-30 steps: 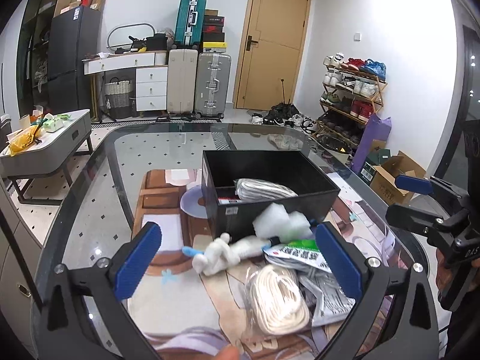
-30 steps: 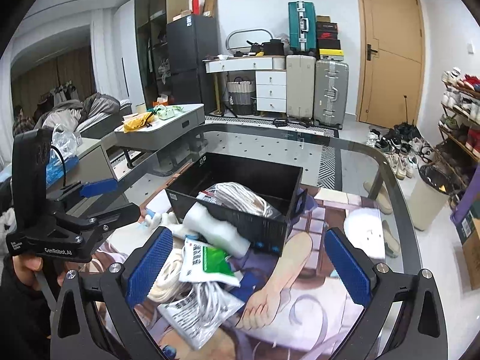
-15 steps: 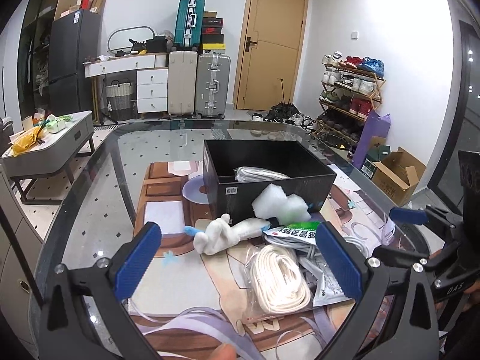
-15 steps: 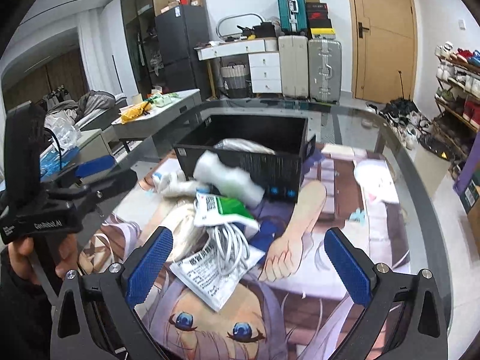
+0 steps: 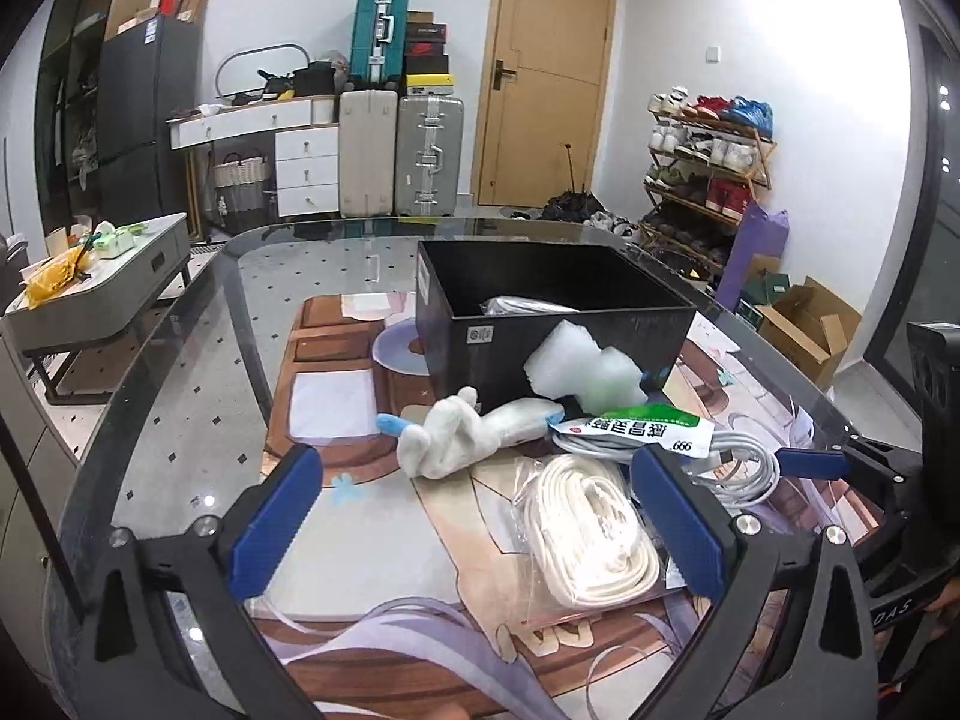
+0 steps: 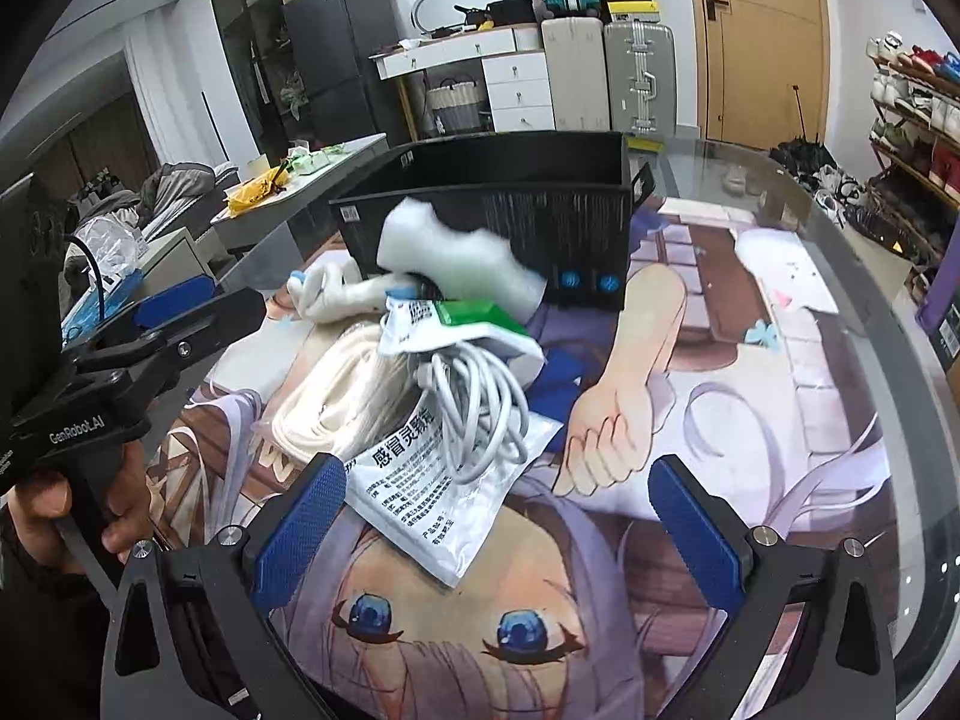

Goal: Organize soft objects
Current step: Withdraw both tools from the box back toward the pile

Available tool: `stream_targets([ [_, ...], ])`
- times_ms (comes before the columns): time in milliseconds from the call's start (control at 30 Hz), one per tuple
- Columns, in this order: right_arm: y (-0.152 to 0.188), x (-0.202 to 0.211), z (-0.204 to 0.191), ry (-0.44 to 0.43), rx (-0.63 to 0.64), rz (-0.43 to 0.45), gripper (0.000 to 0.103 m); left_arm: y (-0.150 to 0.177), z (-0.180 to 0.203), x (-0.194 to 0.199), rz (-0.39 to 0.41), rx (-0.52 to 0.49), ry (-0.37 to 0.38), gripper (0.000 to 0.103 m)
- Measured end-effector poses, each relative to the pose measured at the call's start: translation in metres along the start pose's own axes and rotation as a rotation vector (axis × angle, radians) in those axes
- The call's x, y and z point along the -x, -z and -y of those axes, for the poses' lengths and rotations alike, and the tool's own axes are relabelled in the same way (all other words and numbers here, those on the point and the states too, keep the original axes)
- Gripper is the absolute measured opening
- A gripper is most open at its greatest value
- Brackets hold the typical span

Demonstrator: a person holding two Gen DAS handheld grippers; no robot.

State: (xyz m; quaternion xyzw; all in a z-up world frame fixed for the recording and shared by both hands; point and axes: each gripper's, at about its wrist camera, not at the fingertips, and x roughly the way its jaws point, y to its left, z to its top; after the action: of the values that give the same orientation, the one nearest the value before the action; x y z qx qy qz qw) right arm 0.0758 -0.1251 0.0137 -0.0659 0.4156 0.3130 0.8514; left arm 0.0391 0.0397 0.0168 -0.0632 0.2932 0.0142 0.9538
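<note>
A black box [image 5: 558,306] stands on the printed mat [image 5: 372,546] and holds a bagged white bundle [image 5: 525,306]. In front of it lie a white foam piece [image 5: 579,367], a white plush toy [image 5: 462,435], a green-and-white packet [image 5: 636,432], a coiled white cable [image 5: 741,465] and a bagged white rope [image 5: 591,531]. My left gripper [image 5: 480,525] is open and empty, low over the mat before the pile. My right gripper [image 6: 501,525] is open and empty, just before the white medicine packet [image 6: 441,483] and cable [image 6: 480,405]. The box [image 6: 510,210] and foam [image 6: 456,252] also show there.
The glass table's curved edge [image 5: 150,348] runs left and its right edge [image 6: 888,312] is near. The left gripper shows in the right wrist view [image 6: 180,324]. A grey side table [image 5: 90,294], suitcases [image 5: 429,156] and a shoe rack [image 5: 702,180] stand beyond.
Both grippers have dropped lower and drawn back toward the near side of the pile. The right view now sees the box side-on. Nothing was picked up.
</note>
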Motion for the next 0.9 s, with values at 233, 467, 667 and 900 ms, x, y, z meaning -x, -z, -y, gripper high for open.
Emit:
stream_targets([
  [233,0.002,-0.011,-0.010,-0.009,0.014,-0.016,0.102,0.003,-0.001,-0.005,-0.018,0.005,0.026,0.103],
  [467,0.001,-0.021,-0.018,-0.014,0.009,-0.027,0.102,0.006,-0.007,-0.009,-0.036,0.038,0.043,0.103],
  [667,0.000,-0.026,-0.020,0.022,0.021,-0.026,0.102,0.007,-0.008,-0.012,-0.054,0.060,0.042,0.103],
  [900,0.006,-0.022,-0.013,0.047,0.038,-0.025,0.102,0.009,0.001,-0.011,-0.051,0.013,0.044,0.103],
])
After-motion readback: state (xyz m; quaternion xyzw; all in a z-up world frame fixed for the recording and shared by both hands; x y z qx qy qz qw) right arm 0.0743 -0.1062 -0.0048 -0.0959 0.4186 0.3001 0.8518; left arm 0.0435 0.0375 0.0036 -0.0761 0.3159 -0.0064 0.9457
